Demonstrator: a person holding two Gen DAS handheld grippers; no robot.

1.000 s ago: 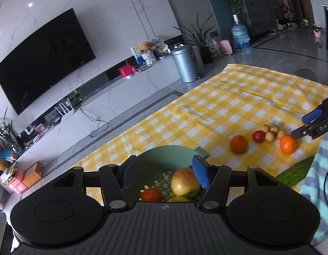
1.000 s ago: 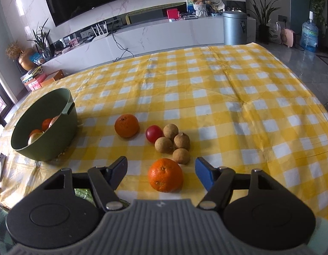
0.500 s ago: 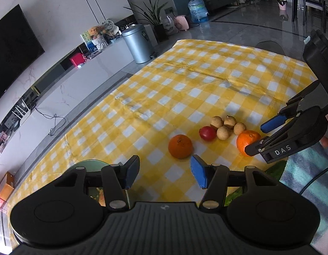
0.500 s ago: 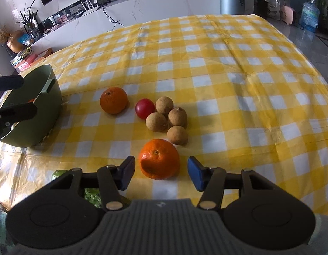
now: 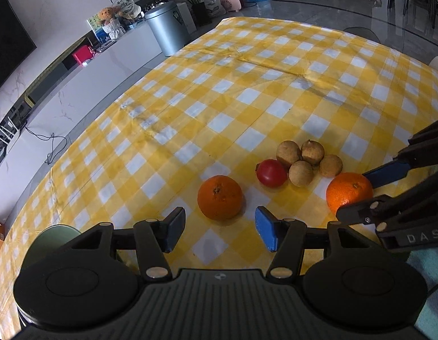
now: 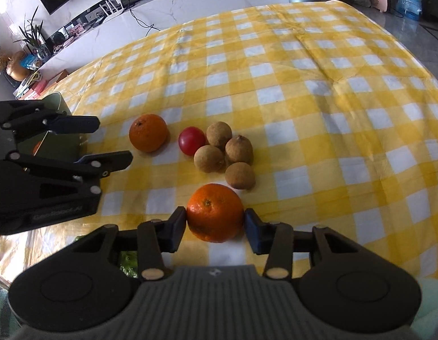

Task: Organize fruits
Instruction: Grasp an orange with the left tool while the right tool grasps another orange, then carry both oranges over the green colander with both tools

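Closing on two oranges, one for each gripper, with the bowl waiting at the left edge

Sitting low in the middle of the right wrist view, the right gripper (image 6: 215,222) is pressing both pads against the near orange (image 6: 215,212), which is resting on the checked cloth (image 6: 304,90); I am judging the grasp as just made, so lifting and carrying it left to the green bowl (image 6: 55,99) is coming next. In the left wrist view the left gripper (image 5: 220,228) is hanging wide apart with nothing in it, lined up just short of the other orange (image 5: 220,197) at lower centre, so it is needing a short push forward before squeezing. Waiting behind are the red fruit (image 5: 271,172) and four brown round fruits (image 5: 308,158), all lying loose right of centre
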